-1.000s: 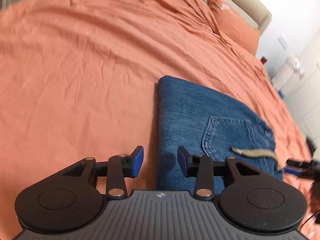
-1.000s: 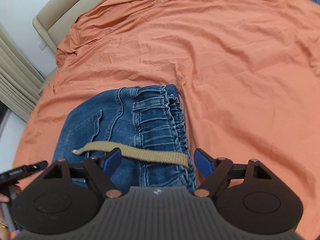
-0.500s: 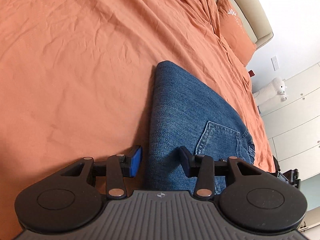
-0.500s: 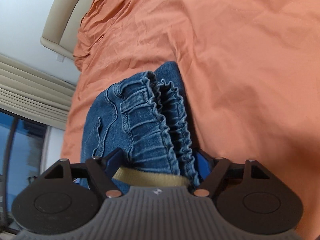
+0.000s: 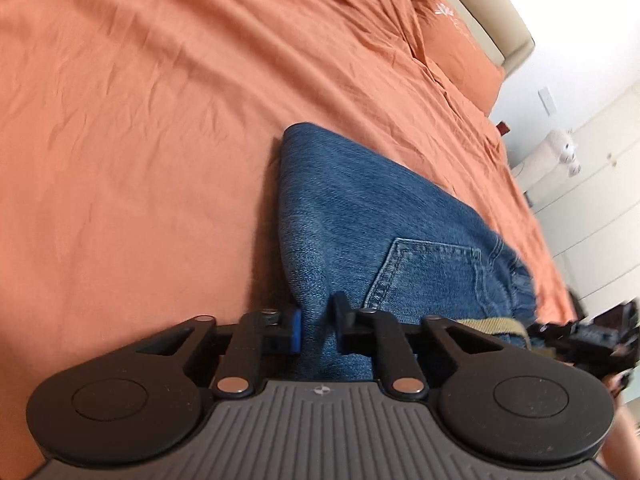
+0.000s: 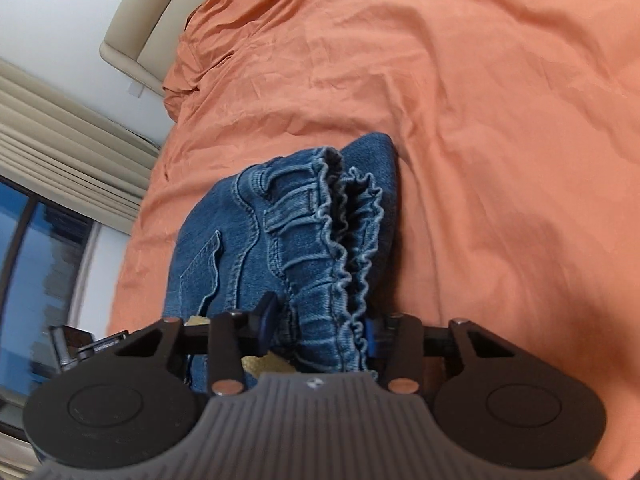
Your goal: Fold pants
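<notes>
Both claws pinch the jeans' near edge on the bed

Left claw (image 5: 318,330), having just been closing, nips the folded side at 6 o'clock; right claw (image 6: 320,326), also just closing, clamps the ruffled waistband of the jeans (image 6: 280,240) (likely to carry them), both angled down over the bed (image 5: 140,120).

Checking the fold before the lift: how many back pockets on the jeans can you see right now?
1 back pocket, on the top face of the folded jeans, just right of the left gripper. A second may be hidden in the fold.
</notes>
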Action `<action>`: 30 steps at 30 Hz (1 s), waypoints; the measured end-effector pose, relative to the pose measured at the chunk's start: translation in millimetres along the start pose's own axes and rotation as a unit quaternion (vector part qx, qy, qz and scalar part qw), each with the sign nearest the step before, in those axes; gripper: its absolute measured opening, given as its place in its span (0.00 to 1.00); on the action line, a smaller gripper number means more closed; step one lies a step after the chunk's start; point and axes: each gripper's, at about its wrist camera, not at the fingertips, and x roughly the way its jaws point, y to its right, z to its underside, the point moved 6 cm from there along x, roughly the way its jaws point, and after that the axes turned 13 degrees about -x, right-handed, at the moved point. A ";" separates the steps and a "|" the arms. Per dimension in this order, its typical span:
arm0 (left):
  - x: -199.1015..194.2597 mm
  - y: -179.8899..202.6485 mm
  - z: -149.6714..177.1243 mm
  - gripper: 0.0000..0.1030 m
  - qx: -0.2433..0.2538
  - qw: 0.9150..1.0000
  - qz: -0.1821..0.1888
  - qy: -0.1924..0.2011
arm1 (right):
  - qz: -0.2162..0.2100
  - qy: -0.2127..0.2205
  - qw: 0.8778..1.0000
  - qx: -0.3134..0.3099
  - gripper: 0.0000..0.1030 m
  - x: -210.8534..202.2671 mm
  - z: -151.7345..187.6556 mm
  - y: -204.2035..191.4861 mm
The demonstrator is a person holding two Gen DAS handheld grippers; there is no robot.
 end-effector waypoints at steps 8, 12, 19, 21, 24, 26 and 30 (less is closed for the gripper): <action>-30.0 10.8 0.3 0.06 0.037 0.999 -0.006 0.034 | 0.060 0.010 0.996 -0.069 0.26 -25.7 -11.3 -52.2; -54.7 13.3 0.0 0.06 0.045 0.998 0.006 0.047 | 0.075 0.015 0.992 -0.103 0.25 -38.7 -15.9 -87.6; -103.1 -0.8 -14.9 0.06 0.026 0.996 -0.001 0.081 | 0.062 0.017 0.988 -0.139 0.24 -39.7 -7.6 -150.9; -121.7 -6.7 -21.6 0.06 0.046 0.995 -0.017 0.090 | 0.050 0.019 0.989 -0.141 0.24 -31.6 -4.1 -168.3; -151.4 -18.9 -34.5 0.06 0.060 0.993 -0.044 0.097 | 0.023 0.025 0.990 -0.136 0.24 -14.1 2.3 -193.0; -169.7 -26.6 -44.0 0.06 0.060 0.991 -0.058 0.104 | 0.003 0.027 0.991 -0.134 0.24 0.1 6.6 -210.6; -198.7 -40.3 -64.4 0.06 0.075 0.986 -0.095 0.116 | -0.033 0.026 0.991 -0.125 0.24 34.1 13.3 -243.8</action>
